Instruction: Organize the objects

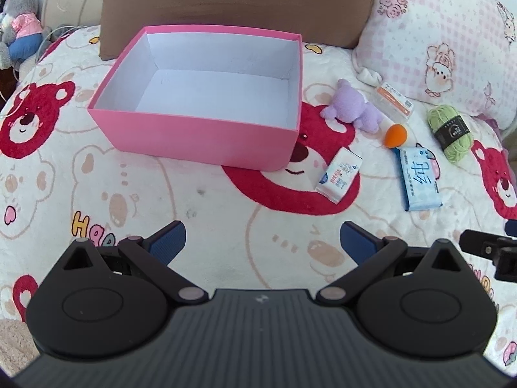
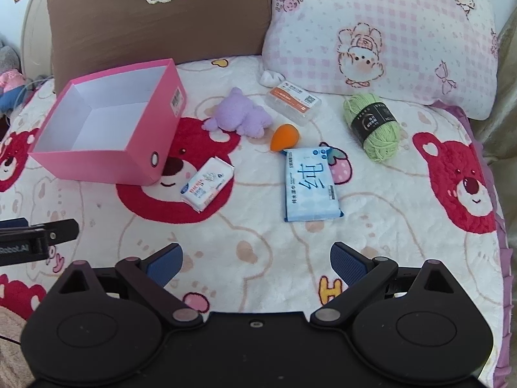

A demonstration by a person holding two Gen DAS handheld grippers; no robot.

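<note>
While both grippers' fingers gape, holding nothing | pink box white-lined

Matt pink cardboard box; fuzzy fleece blanket; glossy plastic wipes pack; green yarn.

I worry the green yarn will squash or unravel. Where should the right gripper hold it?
Probably across the black paper band at the middle of the yarn, coming from above with the jaws over its narrow width. It lies flat, tilted, clear of the pillow.
</note>
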